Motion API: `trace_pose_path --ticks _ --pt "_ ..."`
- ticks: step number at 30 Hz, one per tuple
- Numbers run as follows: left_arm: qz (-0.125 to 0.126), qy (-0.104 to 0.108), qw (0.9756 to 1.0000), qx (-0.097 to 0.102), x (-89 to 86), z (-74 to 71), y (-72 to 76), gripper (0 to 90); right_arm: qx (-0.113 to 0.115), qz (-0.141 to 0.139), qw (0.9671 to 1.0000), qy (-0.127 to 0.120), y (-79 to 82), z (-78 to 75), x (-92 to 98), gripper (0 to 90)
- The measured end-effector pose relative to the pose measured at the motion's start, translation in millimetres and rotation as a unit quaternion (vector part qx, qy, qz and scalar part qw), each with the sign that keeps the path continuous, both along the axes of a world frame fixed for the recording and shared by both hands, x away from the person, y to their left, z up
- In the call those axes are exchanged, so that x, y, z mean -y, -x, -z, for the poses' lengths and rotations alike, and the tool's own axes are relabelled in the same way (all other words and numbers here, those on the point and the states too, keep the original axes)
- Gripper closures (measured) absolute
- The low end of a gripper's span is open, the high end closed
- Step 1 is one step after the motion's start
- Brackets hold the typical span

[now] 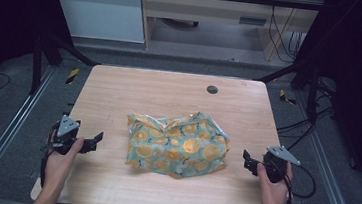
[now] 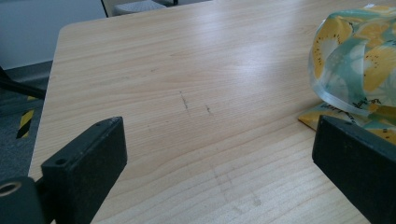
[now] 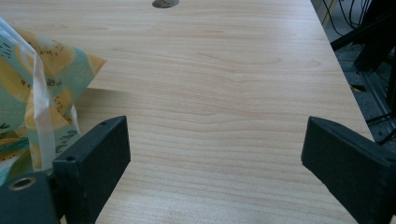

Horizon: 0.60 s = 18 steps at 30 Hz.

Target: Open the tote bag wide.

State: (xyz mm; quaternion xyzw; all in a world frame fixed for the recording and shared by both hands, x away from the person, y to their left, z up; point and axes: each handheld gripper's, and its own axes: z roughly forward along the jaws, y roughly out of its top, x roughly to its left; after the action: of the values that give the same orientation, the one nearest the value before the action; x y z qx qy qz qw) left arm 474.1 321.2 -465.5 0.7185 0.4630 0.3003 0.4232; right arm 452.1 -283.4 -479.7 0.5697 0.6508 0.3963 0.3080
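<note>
1. The left gripper (image 1: 96,139) rests low at the near left of the wooden table (image 1: 170,91), held in the person's left hand (image 1: 60,158). Its jaws stand wide apart with nothing between them; in the left gripper view only bare wood lies in the gap.
2. The right gripper (image 1: 246,161) sits at the near right of the table, in the person's right hand (image 1: 271,183). Its jaws are likewise spread wide and empty, with plain tabletop between them in the right gripper view.
3. Both grippers point inward toward the middle of the table, one on each side of the cloth, and neither touches it.
4. The crumpled cloth (image 1: 177,143), pale green with yellow-orange fruit slices printed on it, lies bunched in a heap in the middle of the table, slightly toward the near edge.
5. From the left gripper view the cloth (image 2: 359,60) rises just beyond the right-hand jaw; from the right gripper view a corner of it (image 3: 37,88) stands beside the left-hand jaw.
6. A small round dark grommet (image 1: 212,89) is set in the tabletop near the far edge, well apart from the cloth.
7. Cables (image 1: 281,31) hang behind the table on the right.
</note>
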Motion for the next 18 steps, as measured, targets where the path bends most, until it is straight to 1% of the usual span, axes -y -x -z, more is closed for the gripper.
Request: trace_pose_path --ticks 3,4,7,11,13,14,15,16,17,18 --pt "0.0 0.001 1.0 0.003 0.6 -0.4 0.2 2.7 0.0 -0.006 1.0 0.0 0.2 -0.1 0.1 7.1" --pt "0.001 0.0 1.0 0.007 1.0 -0.9 0.7 2.7 0.001 -0.007 1.0 0.0 0.5 -0.3 0.4 7.1" --pt "0.0 -0.003 1.0 0.009 1.3 -1.3 1.6 2.7 0.004 -0.009 0.9999 0.004 1.8 -1.8 0.9 7.2" --pt "-0.002 -0.009 0.9999 0.007 1.5 0.2 3.5 2.7 -0.002 -0.014 0.9996 0.025 6.4 -7.2 -1.2 8.5" --pt "-0.003 -0.011 0.9999 0.005 1.6 0.3 4.7 2.7 -0.004 -0.022 0.9982 0.056 7.5 -14.0 -6.0 10.1" --pt "-0.002 -0.014 0.9999 0.005 1.4 0.1 5.3 2.7 -0.004 -0.025 0.9977 0.063 7.6 -19.0 -8.5 10.2" --pt "-0.003 -0.015 0.9999 0.004 1.5 0.1 5.8 2.7 0.001 -0.031 0.9974 0.065 7.5 -24.7 -11.1 11.1" --pt "-0.003 -0.015 0.9999 0.004 1.5 0.1 5.8 2.7 0.001 -0.031 0.9974 0.065 7.5 -24.7 -11.1 11.1" --pt "-0.005 -0.019 0.9998 0.003 1.5 0.2 6.3 2.8 0.01 -0.052 0.9961 0.07 7.2 -40.2 -17.8 15.0" --pt "-0.005 -0.019 0.9998 0.003 1.3 0.1 6.3 2.8 0.011 -0.058 0.9958 0.07 6.8 -45.9 -20.0 15.3"
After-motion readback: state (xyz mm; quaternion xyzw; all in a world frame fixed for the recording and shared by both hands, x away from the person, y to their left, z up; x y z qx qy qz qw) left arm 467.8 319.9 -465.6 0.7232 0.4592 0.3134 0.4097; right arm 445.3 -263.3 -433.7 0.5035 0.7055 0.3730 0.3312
